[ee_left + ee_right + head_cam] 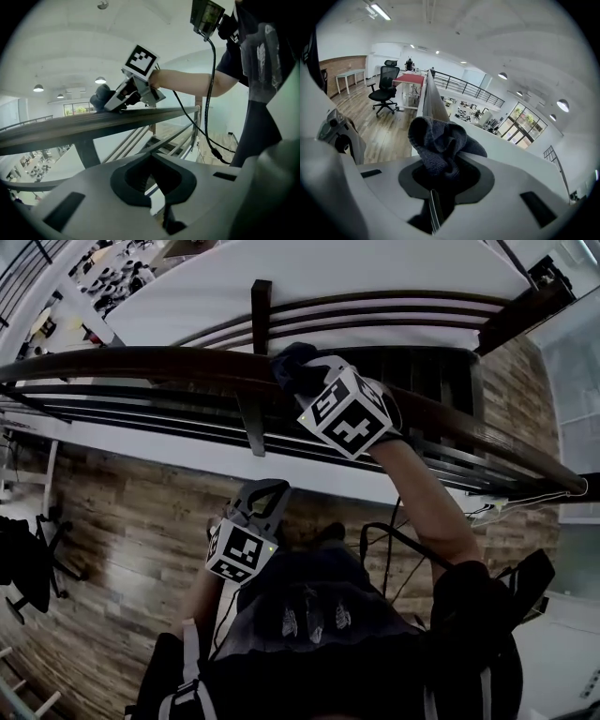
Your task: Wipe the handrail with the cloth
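Note:
A dark wooden handrail [141, 365] curves across the head view above the metal bars. My right gripper [298, 381] is shut on a dark blue cloth [292, 368] and presses it onto the rail top. In the right gripper view the bunched cloth [438, 143] fills the jaws, with the rail [433, 101] running away ahead. The left gripper view shows the right gripper [104, 104] with the cloth [100, 96] resting on the handrail [93, 123]. My left gripper [265, 495] hangs below the rail, its jaws closed on nothing.
A dark upright post [261, 310] stands behind the rail. Balustrade bars [122, 413] run under it. Wooden floor [122, 559] lies below me. A black office chair [384, 89] and a red desk [408, 78] stand far off. A cable [211, 93] hangs from the person's arm.

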{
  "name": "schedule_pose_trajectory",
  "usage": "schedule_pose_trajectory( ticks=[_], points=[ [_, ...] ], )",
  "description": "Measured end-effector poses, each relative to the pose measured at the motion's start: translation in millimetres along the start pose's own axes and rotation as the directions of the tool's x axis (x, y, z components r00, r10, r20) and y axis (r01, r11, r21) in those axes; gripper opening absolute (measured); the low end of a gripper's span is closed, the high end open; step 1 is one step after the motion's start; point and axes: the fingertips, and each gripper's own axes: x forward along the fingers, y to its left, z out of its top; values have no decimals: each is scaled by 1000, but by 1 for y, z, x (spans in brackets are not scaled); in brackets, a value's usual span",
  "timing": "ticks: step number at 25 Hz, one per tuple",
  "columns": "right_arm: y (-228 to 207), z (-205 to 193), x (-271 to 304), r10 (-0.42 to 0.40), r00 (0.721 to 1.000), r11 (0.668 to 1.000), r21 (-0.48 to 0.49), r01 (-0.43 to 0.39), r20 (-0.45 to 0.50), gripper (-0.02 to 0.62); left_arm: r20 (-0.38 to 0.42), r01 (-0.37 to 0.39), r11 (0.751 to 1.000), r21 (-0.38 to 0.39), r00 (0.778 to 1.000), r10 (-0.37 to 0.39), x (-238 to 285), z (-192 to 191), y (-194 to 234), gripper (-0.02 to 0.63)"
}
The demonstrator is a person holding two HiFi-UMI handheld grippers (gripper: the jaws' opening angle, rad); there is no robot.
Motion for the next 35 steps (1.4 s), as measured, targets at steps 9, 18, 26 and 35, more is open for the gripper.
schedule_pose_trajectory(
  ticks=[9, 18, 26, 35],
  points=[
    [44, 71, 7, 50, 990, 988, -149, -30, 135, 74, 34, -85, 989, -118, 995, 89, -40, -18, 30, 8],
    [75, -102, 134, -116, 987, 965, -250, 85, -113, 74, -107, -82, 979, -189, 992, 62, -45, -69, 34, 8],
    [80, -106, 188, -78, 988, 963, -268, 40, -135, 71, -165, -109, 976, -189, 983, 78, -48, -83, 30, 8],
    [45, -208, 131, -8, 963, 999, -53, -6, -268, 66, -131, 50, 987, -152, 989, -70, 26, -54, -7, 8]
  ],
)
